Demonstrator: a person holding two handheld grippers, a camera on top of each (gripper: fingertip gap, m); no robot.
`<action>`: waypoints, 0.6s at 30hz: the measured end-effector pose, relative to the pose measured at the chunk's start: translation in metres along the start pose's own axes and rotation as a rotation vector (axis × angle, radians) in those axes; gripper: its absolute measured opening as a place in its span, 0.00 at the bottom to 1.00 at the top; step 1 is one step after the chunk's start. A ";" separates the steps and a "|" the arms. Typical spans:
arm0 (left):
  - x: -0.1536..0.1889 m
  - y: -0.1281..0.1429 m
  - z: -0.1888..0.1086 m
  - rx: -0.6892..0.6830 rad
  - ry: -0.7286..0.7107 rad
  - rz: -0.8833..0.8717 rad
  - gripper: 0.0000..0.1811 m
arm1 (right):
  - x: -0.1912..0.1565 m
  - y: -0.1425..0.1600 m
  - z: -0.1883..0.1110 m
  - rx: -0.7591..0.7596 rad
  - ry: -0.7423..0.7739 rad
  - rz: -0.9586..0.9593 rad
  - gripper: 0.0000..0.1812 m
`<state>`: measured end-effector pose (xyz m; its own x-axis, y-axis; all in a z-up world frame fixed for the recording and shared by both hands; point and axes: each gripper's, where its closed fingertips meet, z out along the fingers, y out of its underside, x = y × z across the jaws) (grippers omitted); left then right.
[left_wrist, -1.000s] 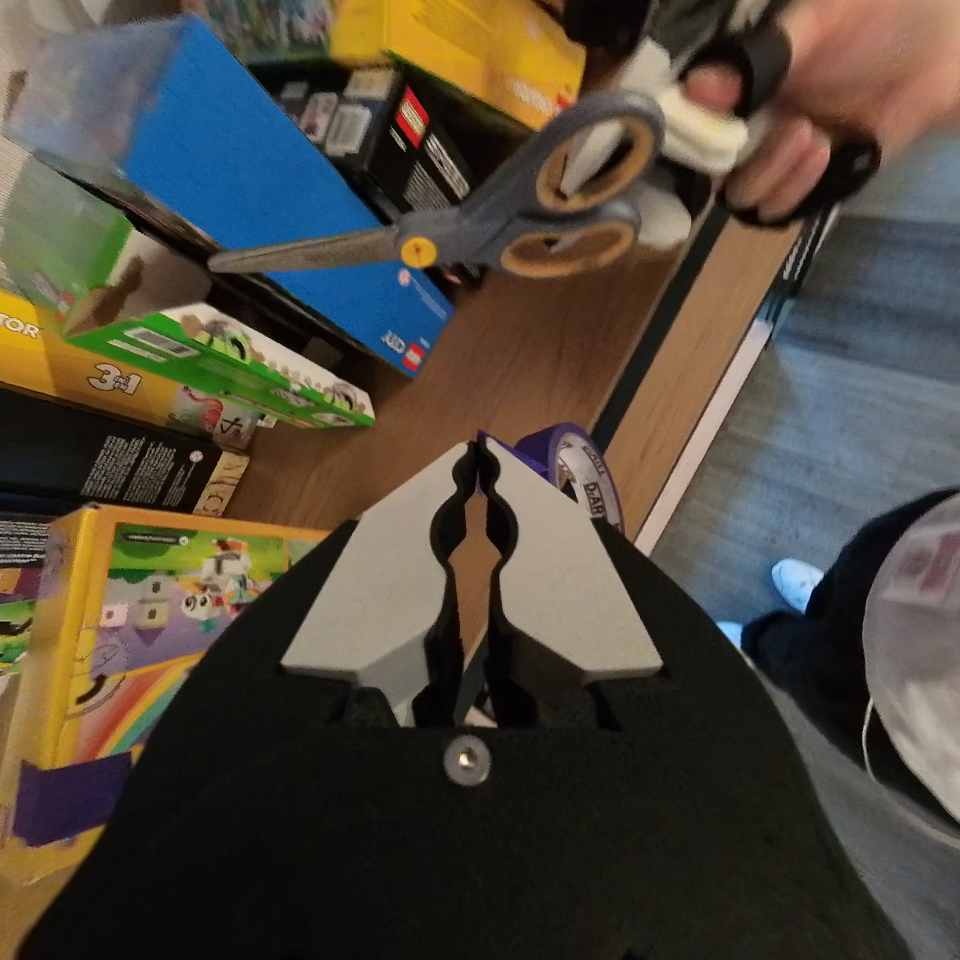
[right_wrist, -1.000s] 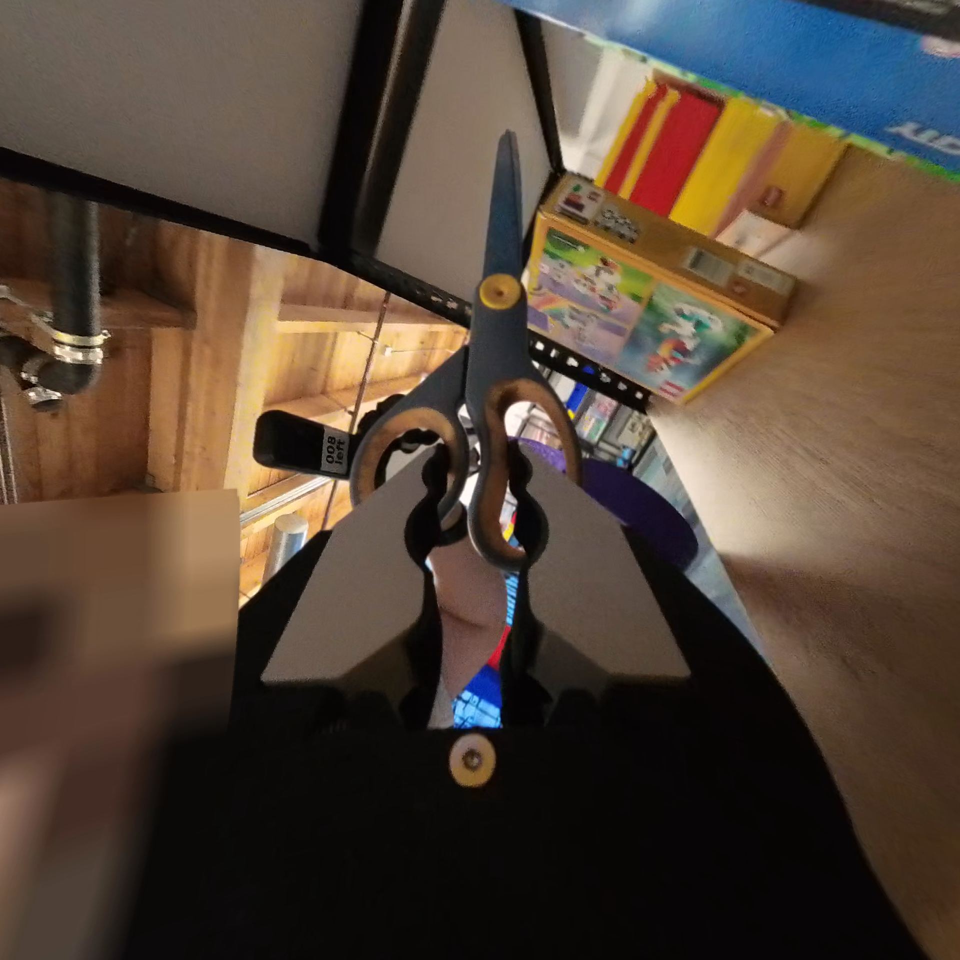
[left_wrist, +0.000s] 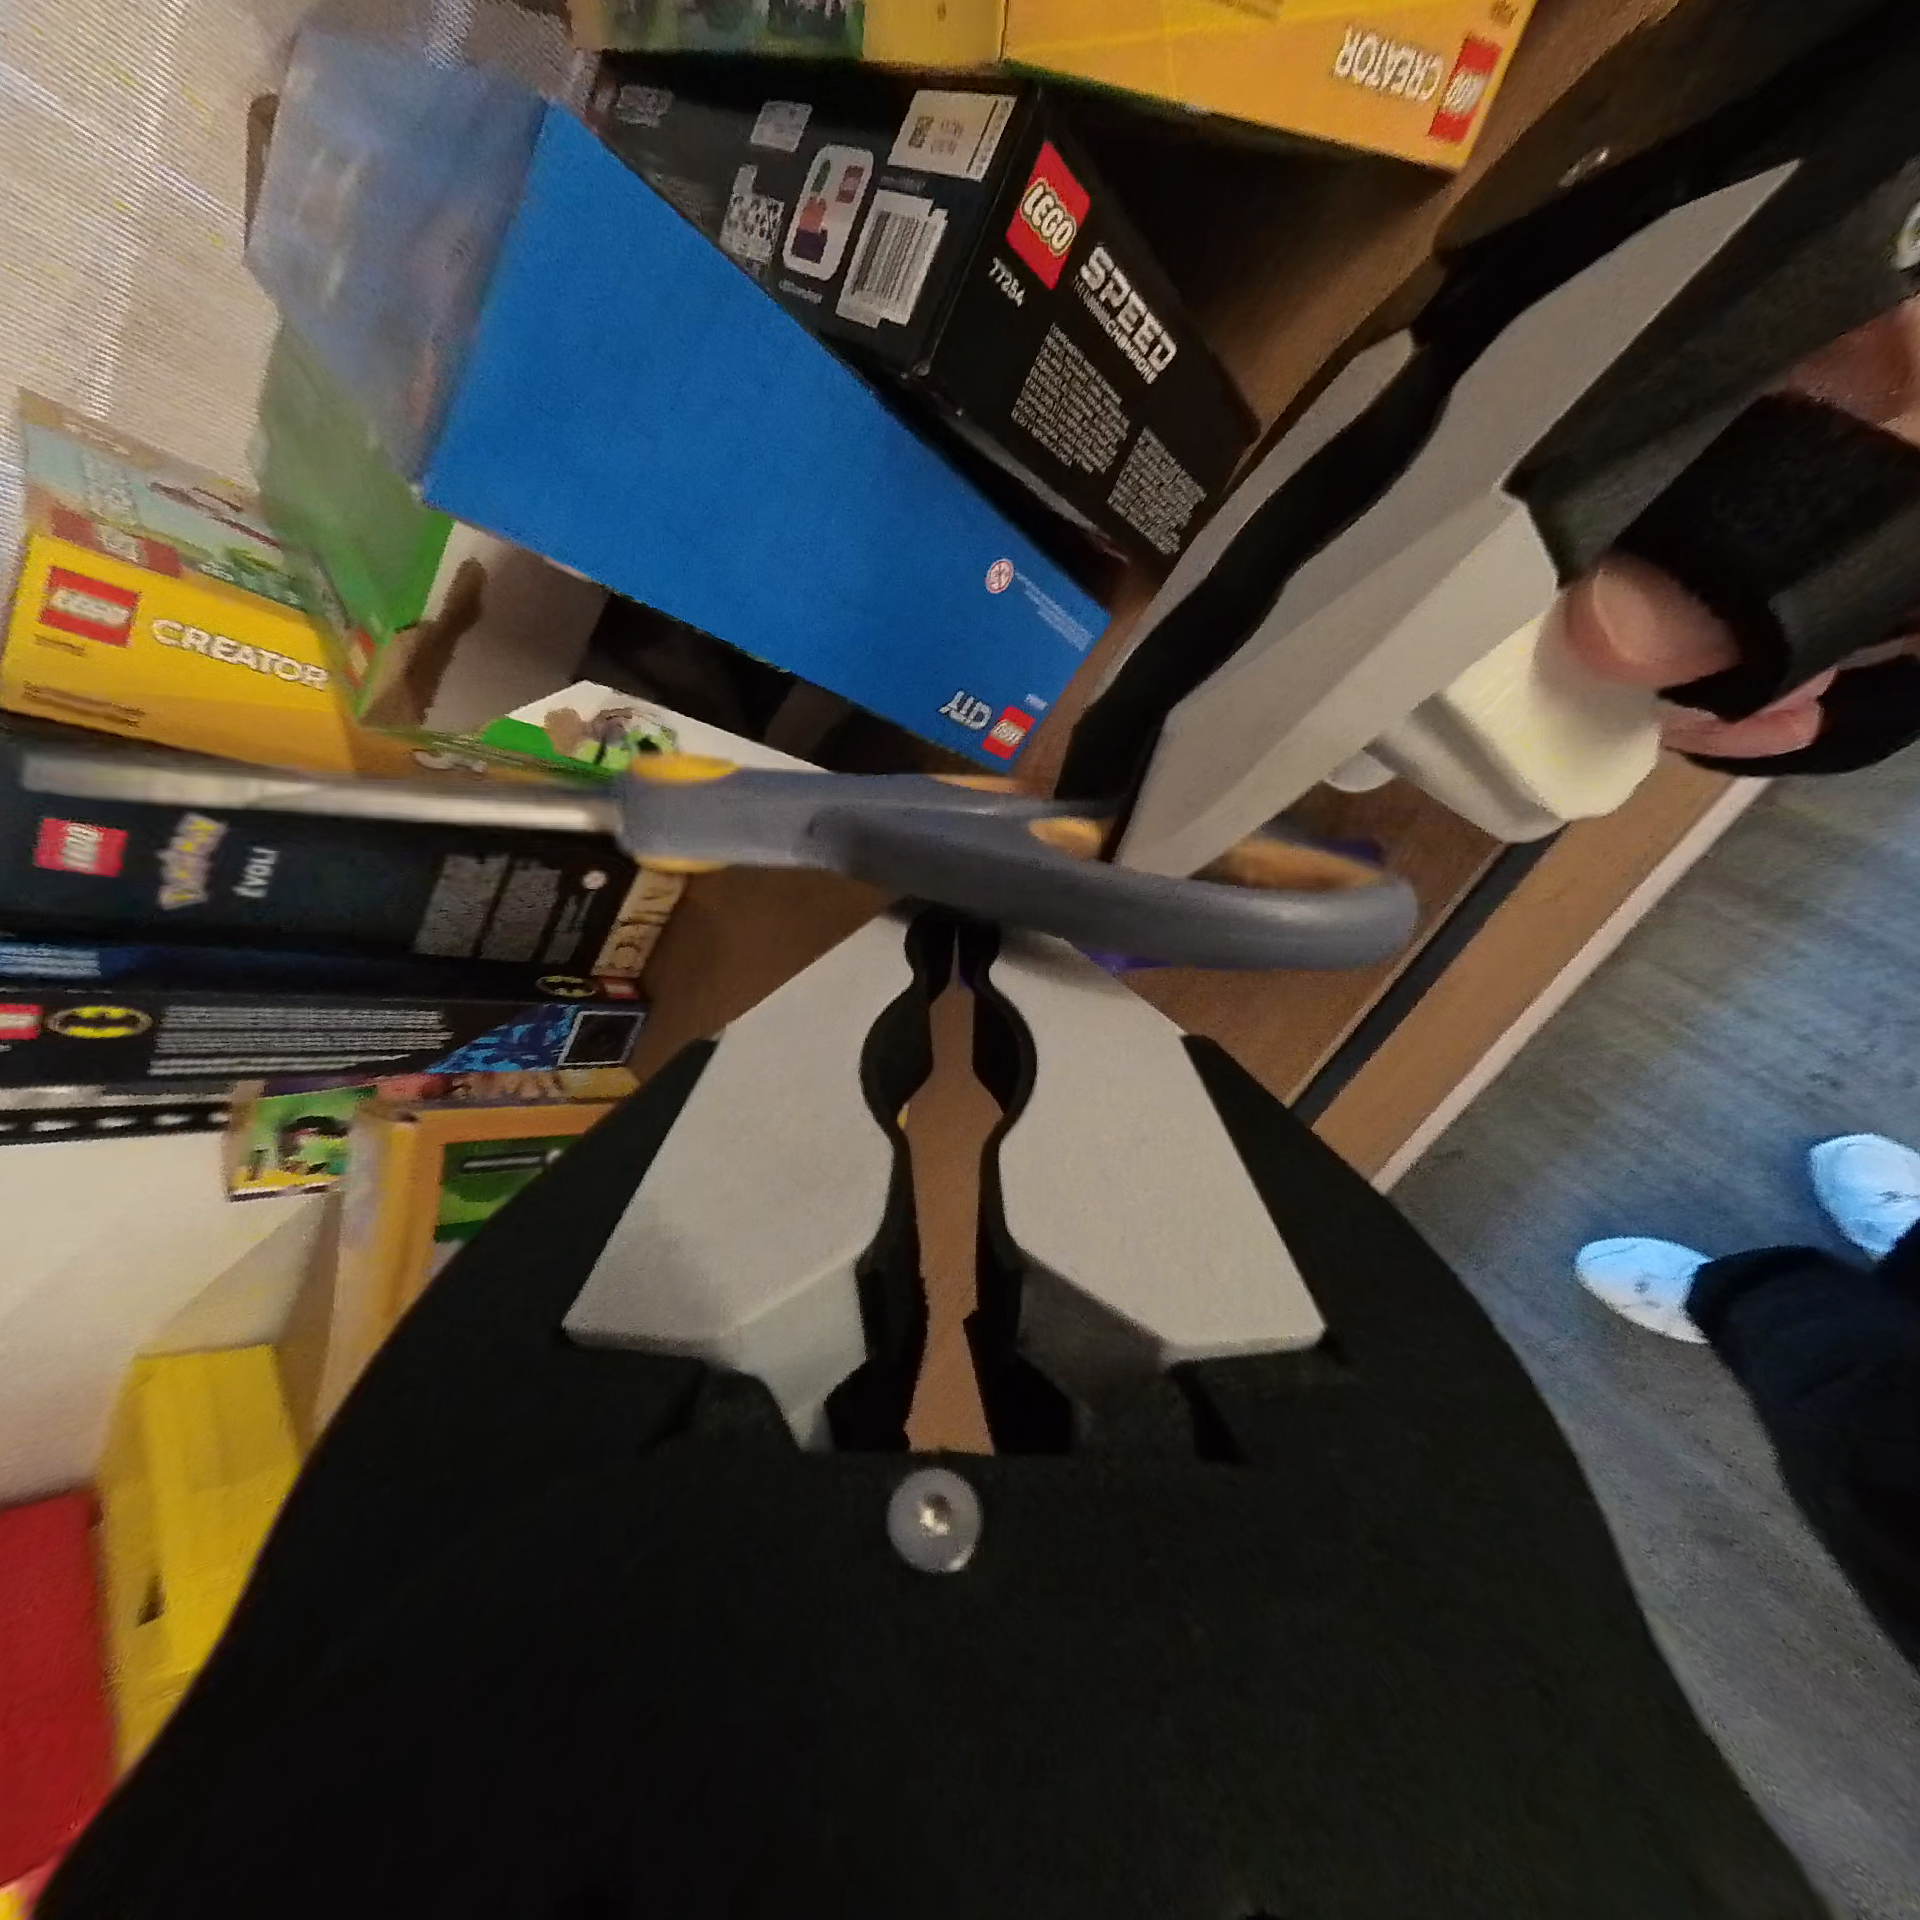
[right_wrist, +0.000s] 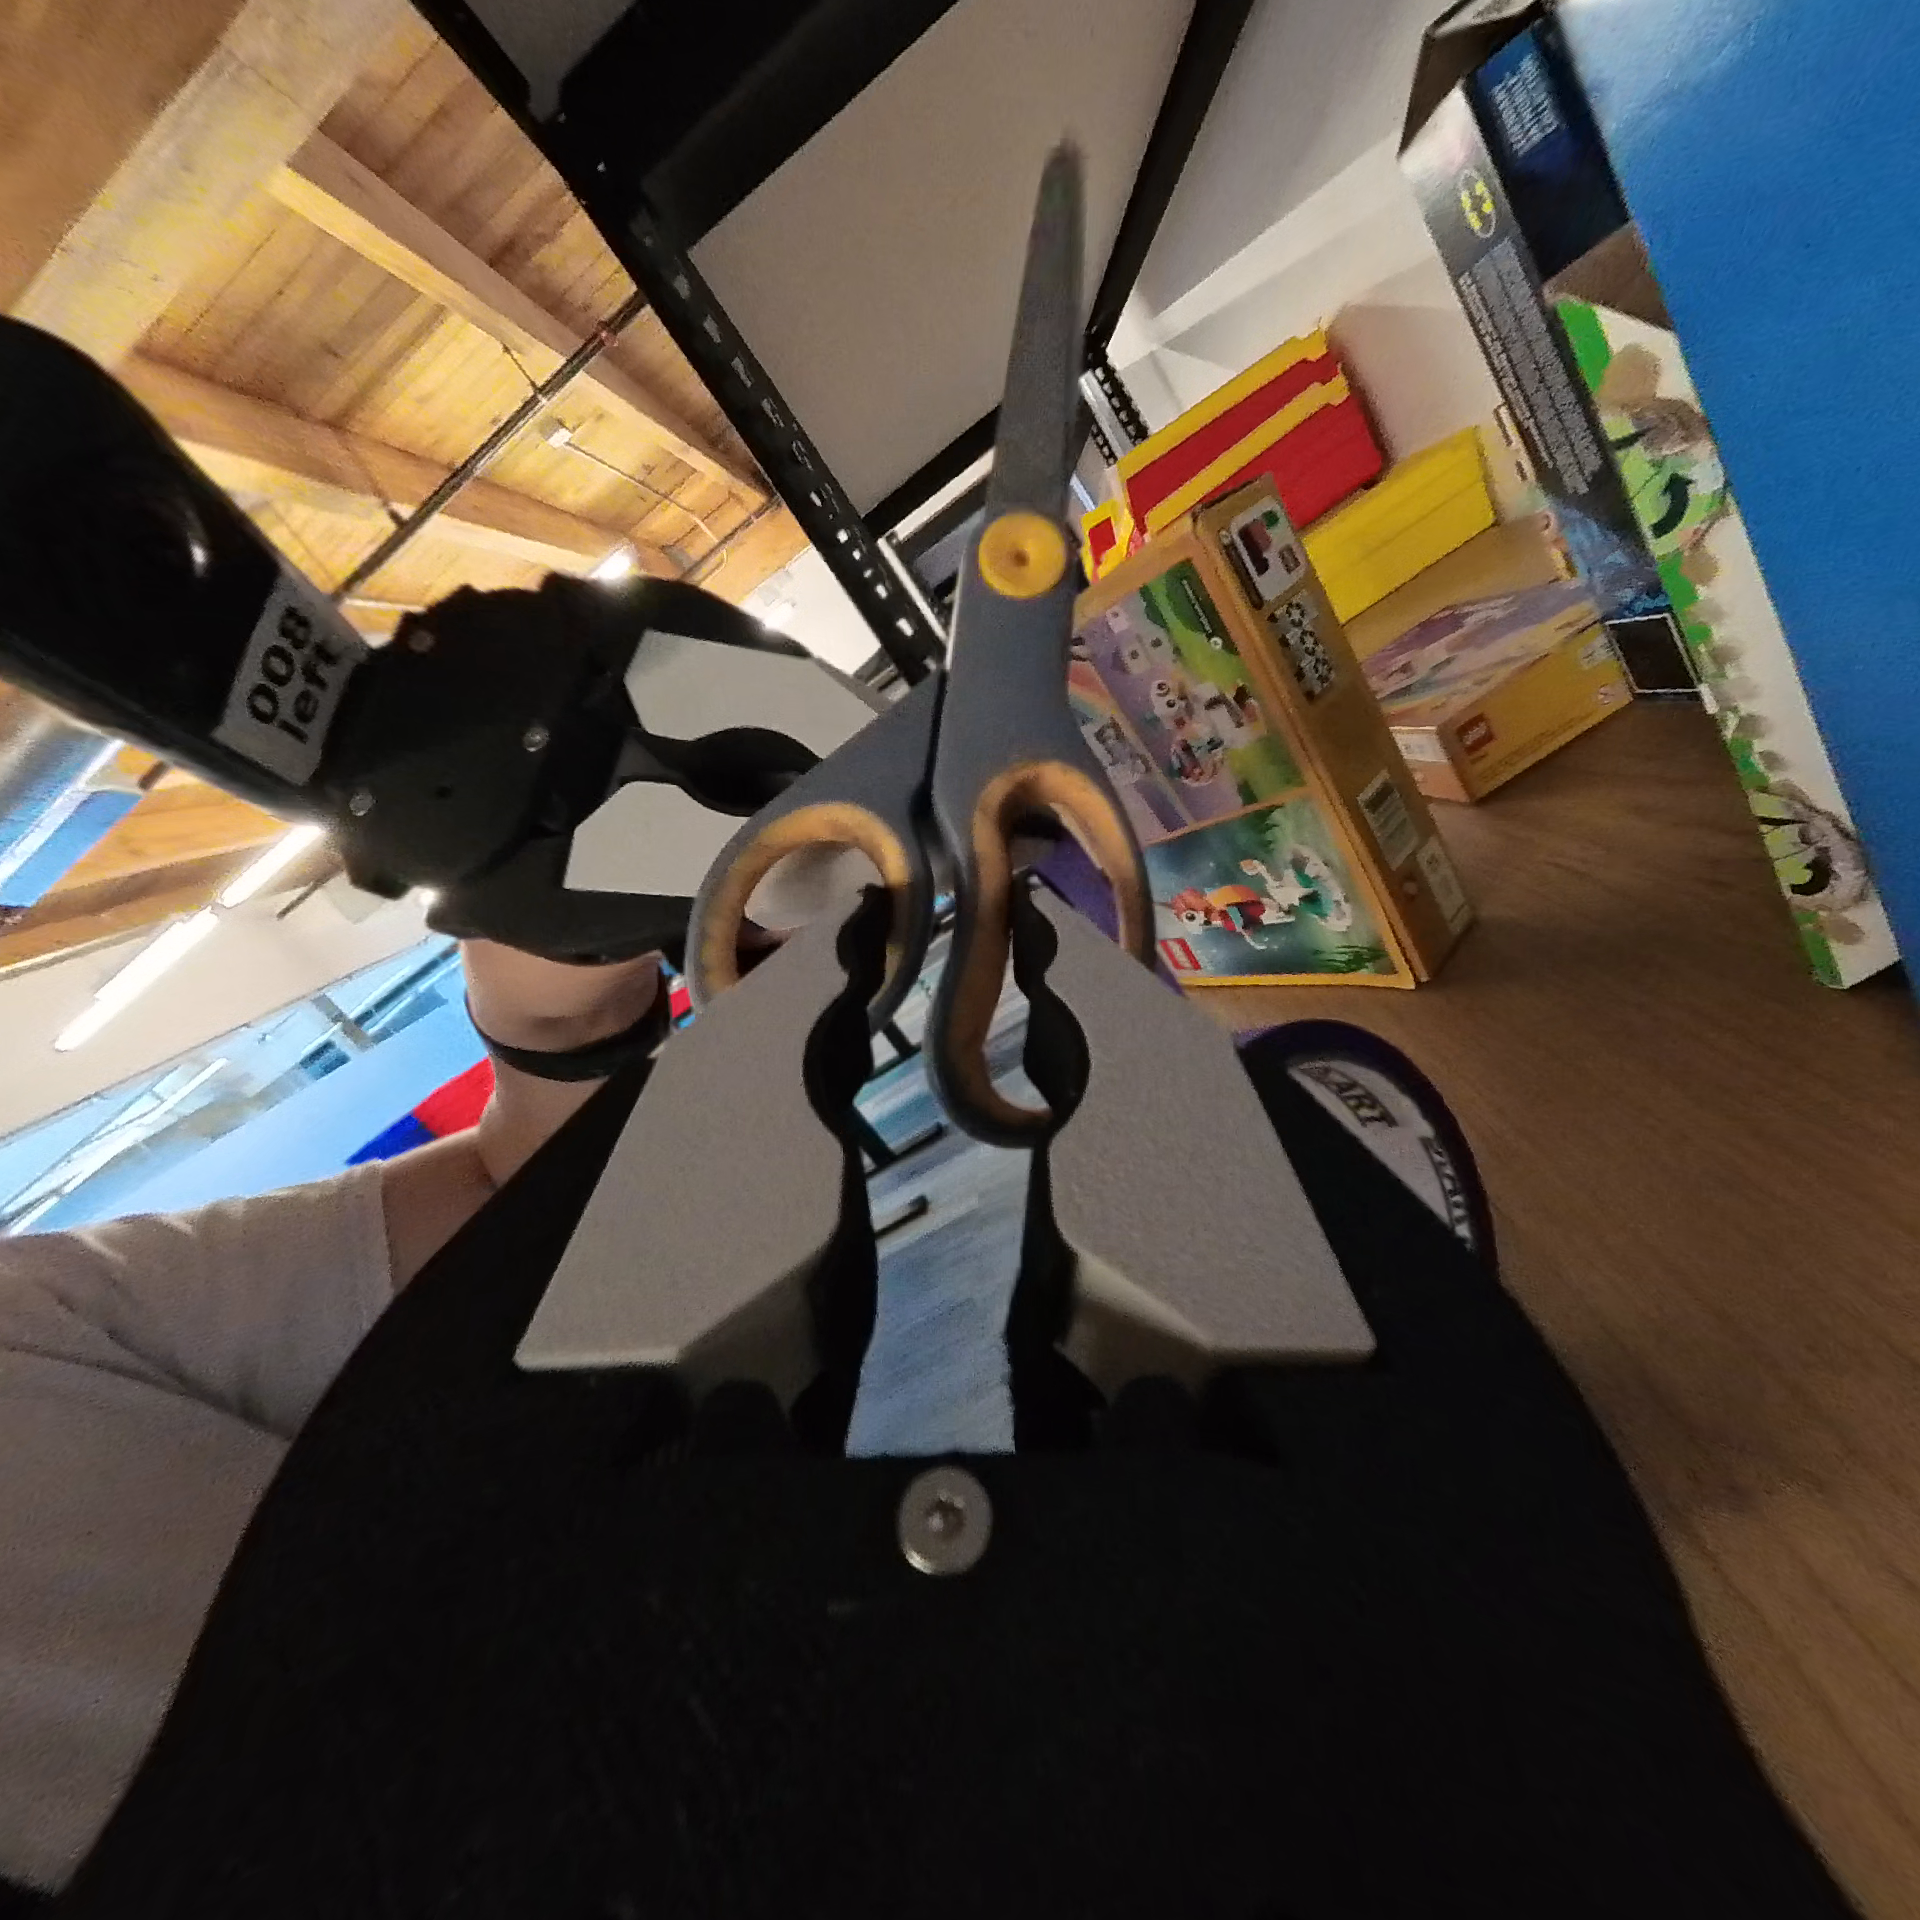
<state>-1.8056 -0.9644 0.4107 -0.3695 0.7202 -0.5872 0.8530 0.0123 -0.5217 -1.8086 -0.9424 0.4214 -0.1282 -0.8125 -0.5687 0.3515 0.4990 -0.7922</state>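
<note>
Grey scissors with yellow-lined handles sit in my right gripper, which is shut on one handle loop, blades closed and pointing away. In the left wrist view the scissors lie across, just beyond the tips of my left gripper. The left gripper's jaws are pressed together on a purple tape strip at the tips. The strip leads toward a purple tape roll on the wooden tabletop. The right gripper comes in from the upper right. The left gripper shows left of the scissors.
Toy boxes crowd the tabletop: a blue one, a black one, yellow ones and a standing one. A black metal rack post stands behind. The table edge drops to grey floor by a person's shoes. The tips of both grippers are at nearly the same place.
The scissors have come down and closer, from up beyond the left gripper to right across its tips, now seen edge-on. Both grippers keep their grip.
</note>
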 end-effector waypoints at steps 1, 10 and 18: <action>0.000 -0.001 0.001 -0.010 -0.021 0.022 0.00 | 0.000 0.002 0.001 -0.014 -0.005 -0.008 0.12; 0.004 -0.020 0.001 0.032 -0.103 0.052 0.00 | 0.007 0.003 0.003 0.069 -0.024 -0.003 0.14; 0.006 -0.020 -0.006 0.118 -0.068 -0.043 0.00 | -0.013 -0.025 -0.019 0.269 -0.149 -0.079 0.13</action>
<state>-1.8219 -0.9562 0.4217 -0.4321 0.6722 -0.6012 0.7882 -0.0424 -0.6139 -1.8329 -0.9384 0.4441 -0.0350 -0.8908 -0.4530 0.5811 0.3506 -0.7345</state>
